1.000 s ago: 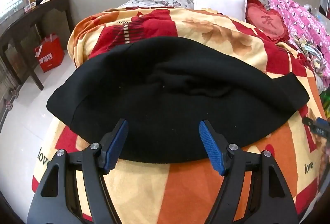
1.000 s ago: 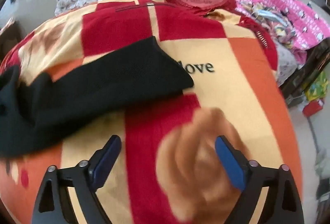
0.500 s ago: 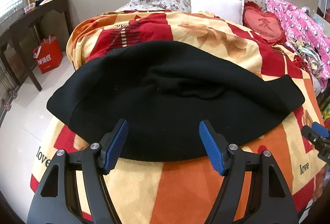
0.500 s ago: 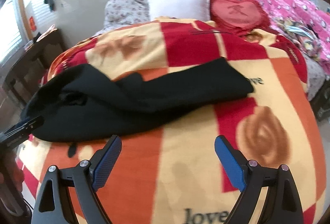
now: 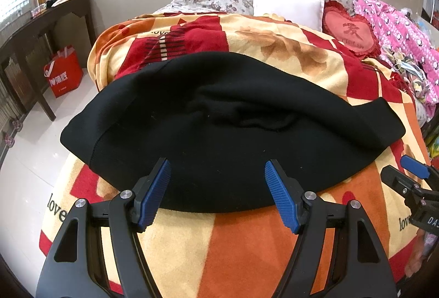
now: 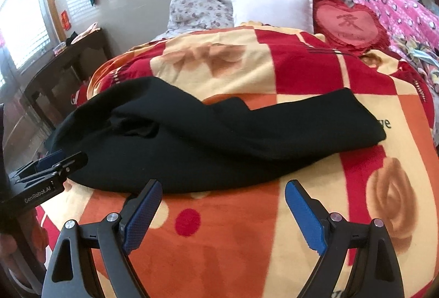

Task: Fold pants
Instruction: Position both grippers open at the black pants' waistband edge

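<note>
We are working at a bed covered by a red, orange and cream blanket [image 5: 247,243], with a white pillow [image 5: 285,3] and a heart cushion [image 6: 348,21] at its head and a dark side table [image 5: 33,32] off to the left. The black pants [image 5: 219,133] lie across the blanket, laid lengthwise from left to right, with a rumpled ridge near the middle. Our left gripper [image 5: 218,187] hovers over the near hem with its jaws spread wide, holding nothing; our right gripper [image 6: 222,213] is equally wide open and empty — it sits just short of the cloth, over bare blanket. The risk we see: the fabric is thick and layered, so a shallow pinch could catch only the top layer — or snag the blanket beneath — and drag the fold crooked.
</note>
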Tool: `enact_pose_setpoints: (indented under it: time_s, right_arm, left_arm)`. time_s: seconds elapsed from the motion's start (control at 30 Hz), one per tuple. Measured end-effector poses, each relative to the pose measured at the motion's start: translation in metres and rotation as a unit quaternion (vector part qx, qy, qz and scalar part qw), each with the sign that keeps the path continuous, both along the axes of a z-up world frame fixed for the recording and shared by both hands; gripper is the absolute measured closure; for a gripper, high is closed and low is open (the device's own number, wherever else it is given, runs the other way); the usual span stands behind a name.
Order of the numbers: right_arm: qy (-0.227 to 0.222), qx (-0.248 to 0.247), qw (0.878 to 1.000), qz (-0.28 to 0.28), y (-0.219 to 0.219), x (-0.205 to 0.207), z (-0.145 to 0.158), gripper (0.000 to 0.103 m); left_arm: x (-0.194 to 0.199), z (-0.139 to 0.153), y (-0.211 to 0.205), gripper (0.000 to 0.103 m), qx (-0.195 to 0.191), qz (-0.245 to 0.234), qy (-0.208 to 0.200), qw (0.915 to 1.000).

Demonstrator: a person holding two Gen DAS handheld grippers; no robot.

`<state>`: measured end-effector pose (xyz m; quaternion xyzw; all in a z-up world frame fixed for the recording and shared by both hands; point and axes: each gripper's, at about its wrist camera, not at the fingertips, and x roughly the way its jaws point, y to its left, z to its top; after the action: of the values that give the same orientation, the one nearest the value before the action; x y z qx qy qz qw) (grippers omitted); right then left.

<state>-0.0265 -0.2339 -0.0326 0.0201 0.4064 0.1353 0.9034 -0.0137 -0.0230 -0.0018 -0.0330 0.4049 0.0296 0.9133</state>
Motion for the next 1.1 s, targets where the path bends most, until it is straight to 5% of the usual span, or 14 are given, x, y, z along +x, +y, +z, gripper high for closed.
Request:
enact_pose_setpoints:
  time_s: [1.1]
  right_arm:
    - [0.003, -0.007, 1.0, 0.003, 0.008, 0.017, 0.001, 0.013]
  left_arm:
    - [0.005, -0.009, 0.0, 0.031, -0.015, -0.001, 0.019, 0.9997]
